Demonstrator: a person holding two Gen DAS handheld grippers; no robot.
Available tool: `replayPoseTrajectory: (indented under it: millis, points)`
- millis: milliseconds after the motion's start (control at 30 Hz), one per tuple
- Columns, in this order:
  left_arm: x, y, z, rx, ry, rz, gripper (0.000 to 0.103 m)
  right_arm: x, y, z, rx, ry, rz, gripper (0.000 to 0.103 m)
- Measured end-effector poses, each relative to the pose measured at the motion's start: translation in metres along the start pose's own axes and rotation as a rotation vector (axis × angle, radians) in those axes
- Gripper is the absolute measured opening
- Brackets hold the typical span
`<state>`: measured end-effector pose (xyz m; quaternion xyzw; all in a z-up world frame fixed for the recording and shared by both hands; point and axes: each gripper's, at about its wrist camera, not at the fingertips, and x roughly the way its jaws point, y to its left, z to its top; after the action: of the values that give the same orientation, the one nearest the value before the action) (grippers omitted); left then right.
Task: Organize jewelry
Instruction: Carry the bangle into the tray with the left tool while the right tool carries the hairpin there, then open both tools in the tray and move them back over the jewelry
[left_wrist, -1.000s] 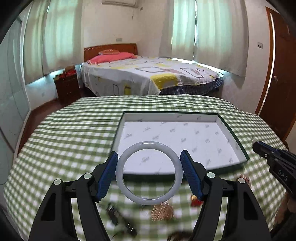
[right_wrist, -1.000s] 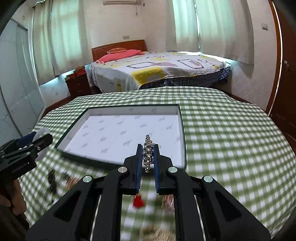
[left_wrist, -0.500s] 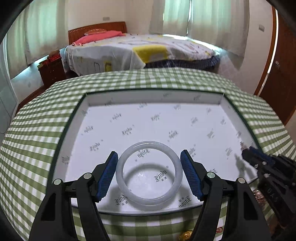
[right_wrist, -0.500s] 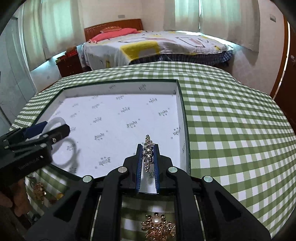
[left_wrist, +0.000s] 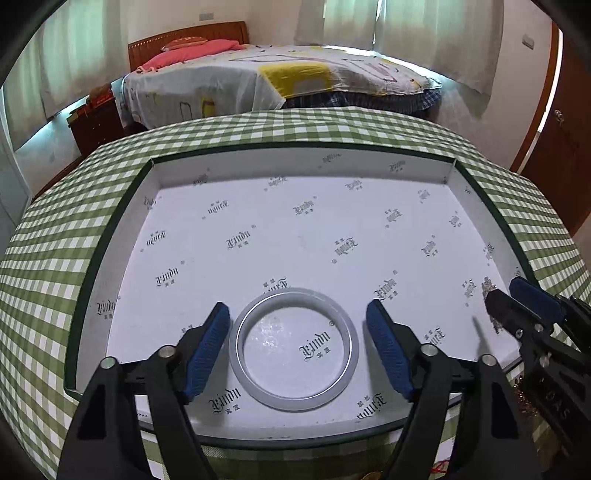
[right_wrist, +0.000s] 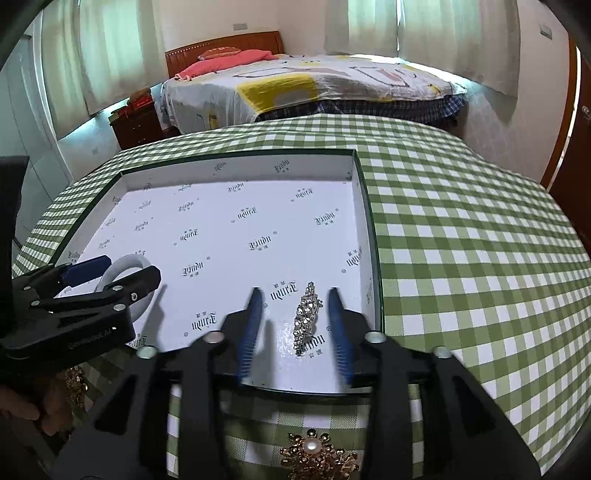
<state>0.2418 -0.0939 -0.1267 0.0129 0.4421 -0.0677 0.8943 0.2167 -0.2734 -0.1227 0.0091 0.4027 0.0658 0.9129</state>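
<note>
A white bangle (left_wrist: 293, 349) lies flat on the floor of the shallow white box (left_wrist: 295, 155), near its front edge. My left gripper (left_wrist: 297, 332) is open, its blue pads apart on either side of the bangle. A silver rhinestone hair clip (right_wrist: 307, 317) lies on the box floor (right_wrist: 258, 206) near the front right corner. My right gripper (right_wrist: 295, 299) is open around the clip without touching it. The right gripper also shows in the left wrist view (left_wrist: 517, 295), and the left gripper with the bangle (right_wrist: 125, 267) shows in the right wrist view.
The box sits on a table with a green checked cloth (right_wrist: 461, 240). A gold brooch with a pearl (right_wrist: 314, 456) lies on the cloth in front of the box. More gold jewelry (right_wrist: 75, 380) lies at the left front. A bed (left_wrist: 277, 81) stands behind the table.
Both grippers moved forward over the box and lowered. The left gripper opened and let go of the bangle; the right gripper opened and let go of the hair clip. Both pieces now rest in the box.
</note>
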Motion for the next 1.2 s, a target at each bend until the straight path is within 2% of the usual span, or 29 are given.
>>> replayPoseTrajectory:
  millis: [133, 300, 500, 700, 767, 967, 1200]
  points:
    - [-0.013, 0.001, 0.002, 0.0, -0.028, 0.003, 0.077, -0.017, 0.002, 0.001, 0.009, -0.029, 0.009, 0.047]
    - [-0.049, 0.005, -0.005, -0.014, -0.112, -0.005, 0.079, -0.052, 0.001, -0.008, 0.023, -0.082, 0.003, 0.052]
    - [-0.093, 0.011, -0.036, -0.027, -0.215, 0.017, 0.08, -0.089, 0.004, -0.043, 0.016, -0.117, -0.037, 0.056]
    - [-0.126, 0.017, -0.076, -0.052, -0.28, 0.043, 0.081, -0.114, 0.009, -0.089, -0.026, -0.145, -0.068, 0.065]
    - [-0.132, 0.019, -0.09, -0.063, -0.285, 0.051, 0.082, -0.115, 0.012, -0.103, -0.045, -0.134, -0.07, 0.07]
    - [-0.138, 0.022, -0.126, -0.089, -0.263, 0.068, 0.082, -0.114, 0.011, -0.128, -0.048, -0.12, -0.046, 0.071]
    - [-0.132, 0.015, -0.146, -0.074, -0.221, 0.073, 0.082, -0.108, 0.006, -0.14, -0.032, -0.106, -0.033, 0.071]
